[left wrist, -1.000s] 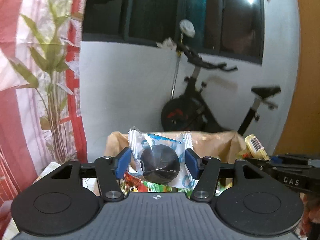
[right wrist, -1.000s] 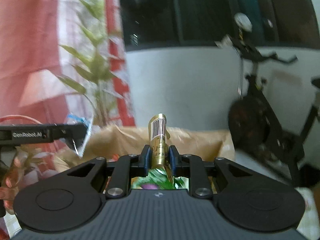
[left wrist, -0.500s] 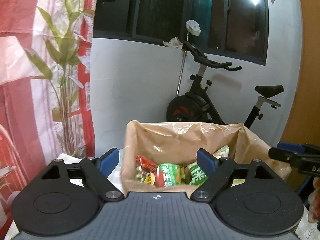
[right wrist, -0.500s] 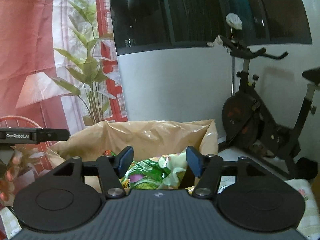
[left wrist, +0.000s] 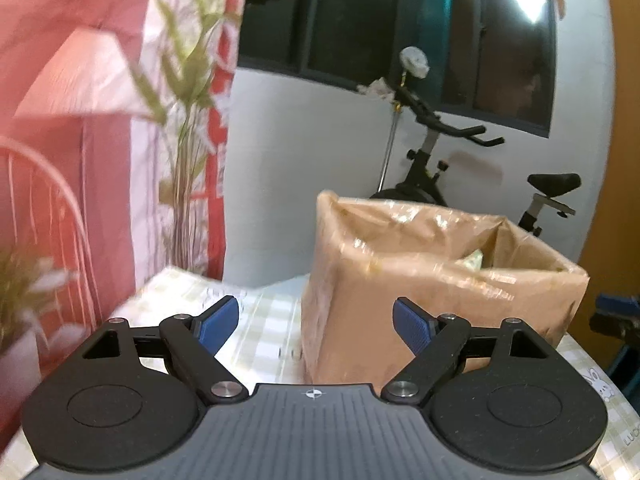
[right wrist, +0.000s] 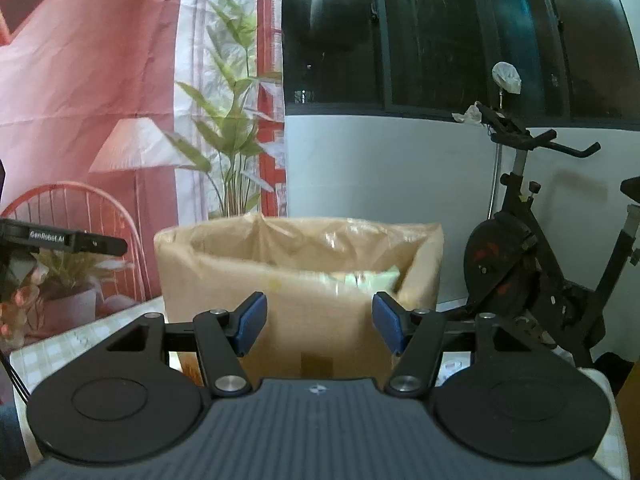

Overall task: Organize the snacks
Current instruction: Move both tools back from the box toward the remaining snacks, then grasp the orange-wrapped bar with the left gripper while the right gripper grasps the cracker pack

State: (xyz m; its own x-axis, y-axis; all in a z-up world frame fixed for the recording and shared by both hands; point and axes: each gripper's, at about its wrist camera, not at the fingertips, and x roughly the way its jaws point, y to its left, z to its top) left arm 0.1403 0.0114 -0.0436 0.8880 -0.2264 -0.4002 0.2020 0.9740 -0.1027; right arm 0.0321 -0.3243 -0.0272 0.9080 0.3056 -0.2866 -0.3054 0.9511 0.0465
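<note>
A brown cardboard box [left wrist: 440,276] lined with clear plastic stands on a table with a pale checked cloth [left wrist: 264,320]. Only the tops of pale green snack packets [right wrist: 368,278] show over its rim. My left gripper [left wrist: 316,320] is open and empty, drawn back from the box's near left corner. My right gripper [right wrist: 320,322] is open too, with nothing between its blue pads [right wrist: 250,324], facing the box's [right wrist: 280,300] near wall. The left gripper's arm [right wrist: 76,240] shows at the left edge of the right wrist view.
An exercise bike [right wrist: 520,248] stands behind and to the right of the box against a white wall. A red and white printed curtain [left wrist: 100,120] hangs on the left, with a potted plant [right wrist: 60,280] below it. The table's edge lies near the right side [left wrist: 600,384].
Both grippers opened and dropped their snacks, a dark round packet and a gold one, into the box. Both then drew back and sank, so the box's inside is mostly hidden.
</note>
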